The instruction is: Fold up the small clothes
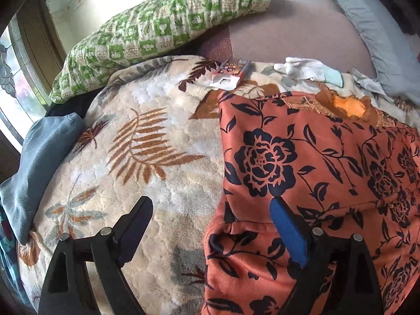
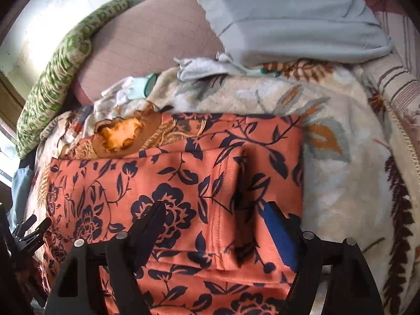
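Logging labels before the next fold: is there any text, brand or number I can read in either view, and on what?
None legible.
Small red and white packet on the leaf-patterned cream blanket: print too blurred to read.
Green and white checked pillow: tiny motifs, unreadable.

Everything sits around the cream leaf-print blanket [image 1: 147, 141]: a green checked pillow [image 1: 162, 26] along its far edge, a grey-blue cloth [image 1: 39, 157] bunched at its left side, white gloves [image 1: 302, 69] on its far-right part.
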